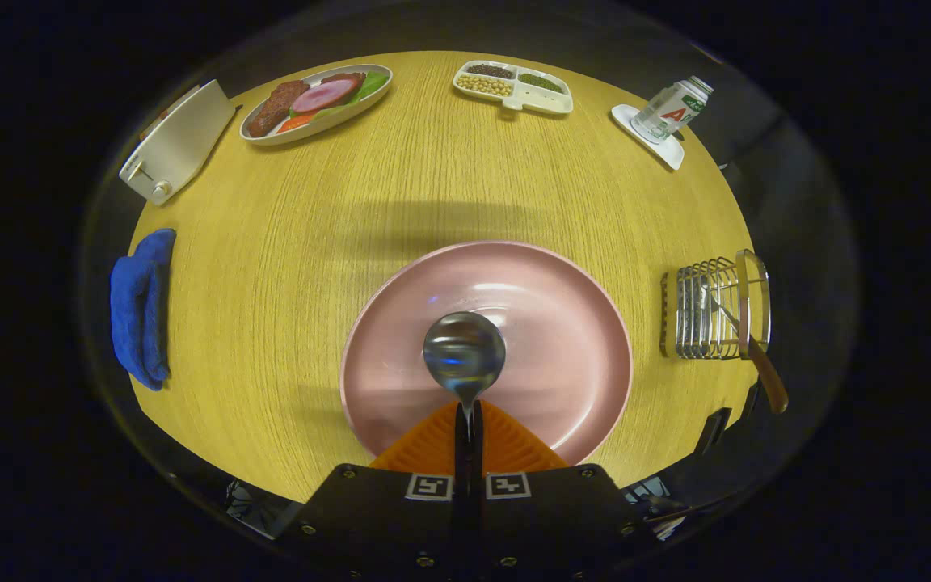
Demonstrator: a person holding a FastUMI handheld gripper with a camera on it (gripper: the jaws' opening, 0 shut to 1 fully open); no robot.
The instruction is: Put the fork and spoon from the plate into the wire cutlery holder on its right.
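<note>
while the tongs (466, 404) clamp one spoon (464, 353) over one plate (579, 323), one fork (744, 339) stands in the holder (704, 311).

A wooden counter (433, 194) carried a pink plate (562, 356) just ahead of the claw (468, 420), a wire holder (708, 311) to its right, a blue cloth (142, 307) left, and food dishes (316, 101) beyond.

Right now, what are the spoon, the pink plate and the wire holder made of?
The spoon, clamped between the fingers, looks like polished metal: its bowl mirrors the lights. The pink plate seems glazed ceramic or plastic, smooth with a soft sheen. The wire holder is shiny metal wire, and a wooden-looking handle sticks out of it.
</note>
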